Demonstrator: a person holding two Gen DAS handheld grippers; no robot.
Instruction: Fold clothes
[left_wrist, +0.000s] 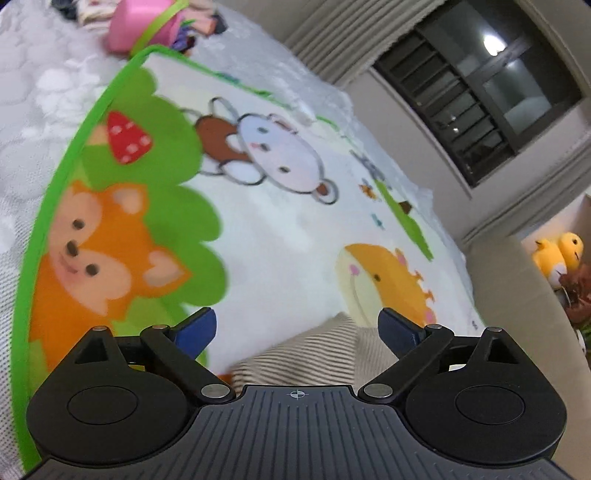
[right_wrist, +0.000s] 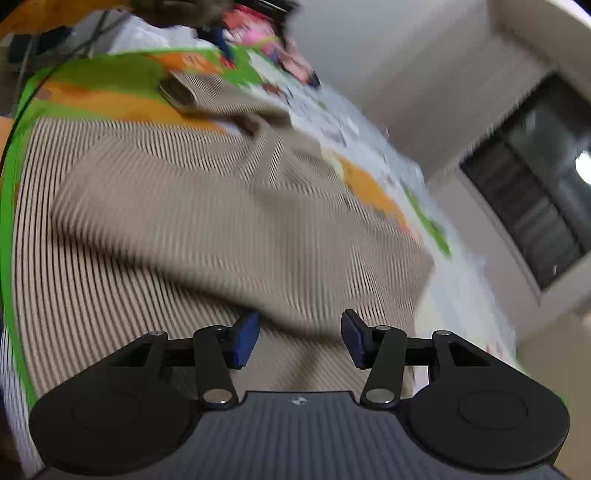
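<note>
Hovering with its blue pads spread wide and nothing between them, my left gripper (left_wrist: 297, 328) sits over the near edge of the striped garment (left_wrist: 295, 354), whose beige cloth shows just below the gap. My right gripper (right_wrist: 300, 338) is also parted, narrower, empty, low above the same ribbed, brown-striped garment, which lies rumpled with a raised fold across the cartoon play mat (left_wrist: 280, 236). The mat's green border (left_wrist: 74, 155) curves along my left, with white quilted bedding (left_wrist: 44, 81) beyond it; open mat stretches ahead toward the wall and the dark window (left_wrist: 476, 92). A pink basket (left_wrist: 142, 22) stands at the mat's far corner; its contents are too blurred to tell.
</note>
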